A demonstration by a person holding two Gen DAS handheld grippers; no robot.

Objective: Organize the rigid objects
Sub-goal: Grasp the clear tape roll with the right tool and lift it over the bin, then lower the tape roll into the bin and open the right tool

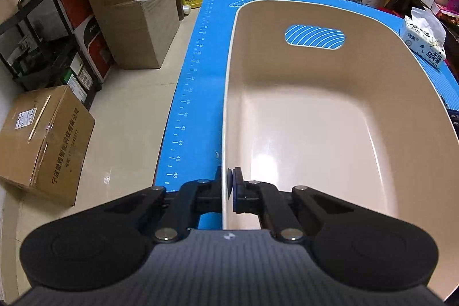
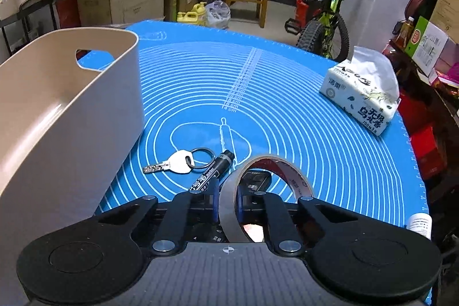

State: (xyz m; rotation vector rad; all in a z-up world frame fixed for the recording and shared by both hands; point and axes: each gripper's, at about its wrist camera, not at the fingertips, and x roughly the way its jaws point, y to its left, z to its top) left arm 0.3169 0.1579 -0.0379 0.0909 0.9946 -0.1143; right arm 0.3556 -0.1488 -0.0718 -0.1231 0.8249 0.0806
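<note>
While the left gripper (image 1: 228, 185) pinches the beige bin (image 1: 315, 116) wall at the mat's (image 2: 287, 82) left edge, the right gripper (image 2: 226, 200), clamped on the tape roll's (image 2: 229, 208) thin band above the near edge, risks it twisting free onto the key (image 2: 178, 162) or marker (image 2: 213, 169)

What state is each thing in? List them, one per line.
left gripper: shut on the bin's side wall.
right gripper: shut on the tape roll's band.
bin: upright, nothing inside.
tape roll: held on edge.
key: flat on mat.
marker: lying, capped.
tissue pack: open, tissue sticking out.
</note>
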